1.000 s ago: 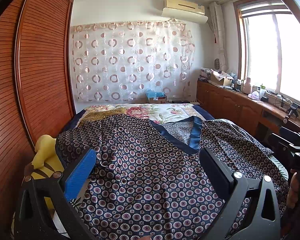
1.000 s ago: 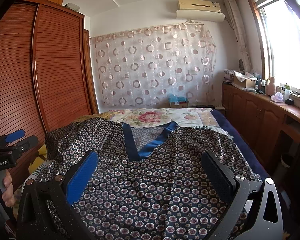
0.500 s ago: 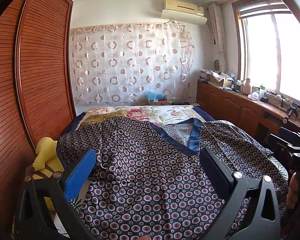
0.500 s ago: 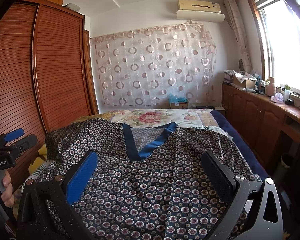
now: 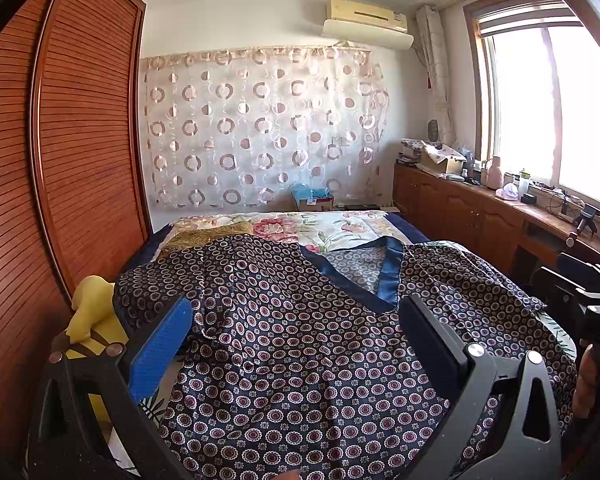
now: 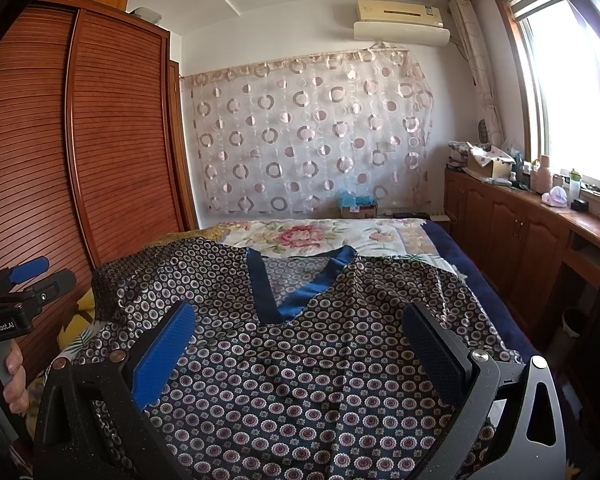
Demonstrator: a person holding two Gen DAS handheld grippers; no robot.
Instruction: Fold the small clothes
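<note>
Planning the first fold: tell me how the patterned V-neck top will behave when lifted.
The patterned V-neck top is probably floppy: it lies rumpled on the bed. Its sheen suggests slippery fabric. It looks thin, so likely light.

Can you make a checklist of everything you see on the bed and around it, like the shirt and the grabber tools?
Surface: bed with floral cover.
Job's things: patterned shirt spread flat, blue V-neck facing up, unfolded.
Clutter: yellow toy at the bed's edge.
Grippers: left tool open above shirt; right tool open above shirt.
Cables: wires on the window counter.
Surroundings: wooden wardrobe, circle curtain, air conditioner.
</note>
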